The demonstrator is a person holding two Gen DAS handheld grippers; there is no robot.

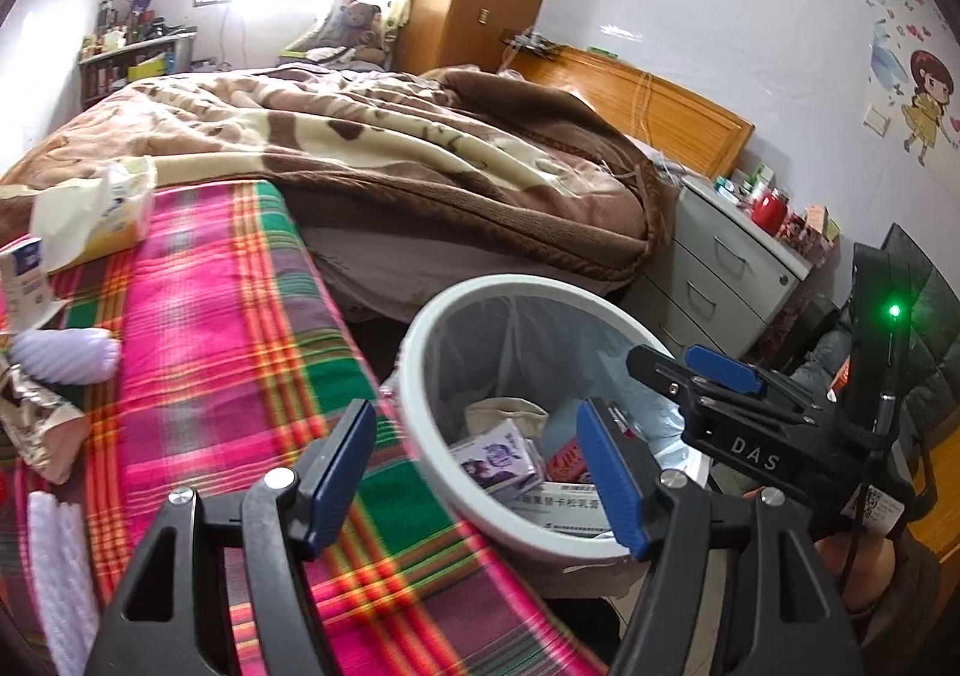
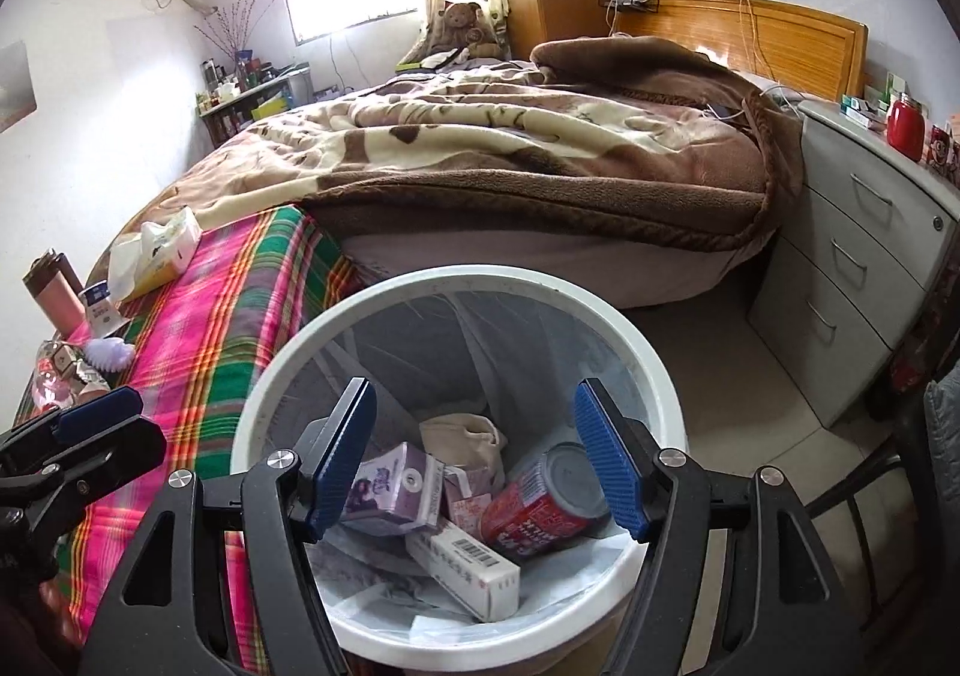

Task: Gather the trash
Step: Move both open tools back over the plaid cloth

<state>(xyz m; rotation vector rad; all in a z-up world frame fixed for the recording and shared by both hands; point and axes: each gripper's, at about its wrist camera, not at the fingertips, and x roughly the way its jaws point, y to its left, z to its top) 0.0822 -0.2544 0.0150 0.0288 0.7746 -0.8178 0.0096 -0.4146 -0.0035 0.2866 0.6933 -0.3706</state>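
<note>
Trash already sits in the white bin (image 2: 657, 376): a red can (image 2: 543, 502), a purple carton (image 2: 390, 493), a white barcoded box (image 2: 462, 568) and a beige wad (image 2: 462, 433), all resting on the clear liner. Right gripper (image 2: 474, 457) hangs just above the rim with its jaws spread and nothing between them, so its drop looks finished. Left gripper (image 1: 480, 478) is likewise released and empty, at the edge where the plaid cloth (image 1: 240, 316) meets the bin. More litter lies well apart on that cloth: crumpled foil wrapper (image 1: 36, 424), a ribbed lilac object (image 1: 66, 355), a small white-and-blue carton (image 1: 24, 280) and a tissue pack (image 1: 96, 214). My judgement is that the next pick should take the foil by a raised fold, pinched low, then be lifted clear of the rim before letting go. 2 grippers share the narrow space over the bin, so crossing paths is the main risk; the bed's brown blanket (image 1: 420, 147) and the grey drawers (image 2: 852, 268) stand aside.
</note>
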